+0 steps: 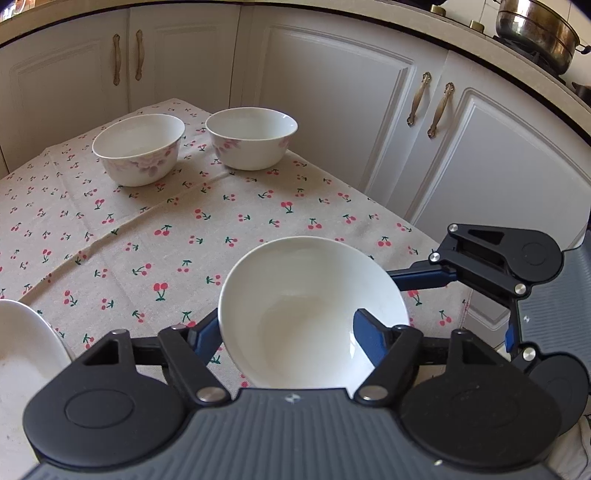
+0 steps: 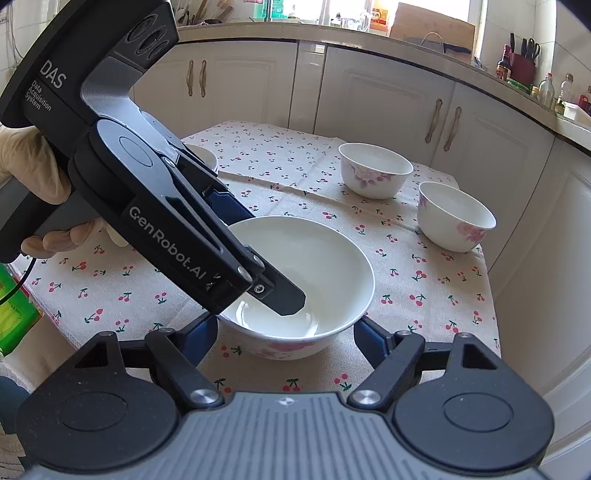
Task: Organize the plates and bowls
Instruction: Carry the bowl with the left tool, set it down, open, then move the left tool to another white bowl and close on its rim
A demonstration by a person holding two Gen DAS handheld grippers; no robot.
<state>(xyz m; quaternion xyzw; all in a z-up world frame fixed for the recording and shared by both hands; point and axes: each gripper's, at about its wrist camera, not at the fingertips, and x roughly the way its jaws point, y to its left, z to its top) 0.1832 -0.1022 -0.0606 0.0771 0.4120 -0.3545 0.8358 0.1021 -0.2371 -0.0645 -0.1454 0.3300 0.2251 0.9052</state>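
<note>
Bare tablecloth (image 1: 147,236) lies open between near bowl (image 1: 314,314) and two far bowls (image 1: 138,147).

Glossy glazed ceramic bowl (image 2: 295,280) on matt woven tablecloth (image 2: 424,280); hand-held gripper (image 2: 286,334) of matt black plastic.

A home kitchen. White panelled cabinet doors (image 1: 332,110) with ornate brass handles (image 1: 417,98) run under a pale counter (image 2: 258,31); a metal pot (image 1: 535,33) sits on a gas stove. Bottles (image 2: 546,88), a knife block (image 2: 522,66) and a cardboard box (image 2: 432,26) crowd the counter by a bright window. A cherry-print cloth (image 1: 184,229) covers the desk (plainly domestic), with floral bowls (image 2: 373,170).
</note>
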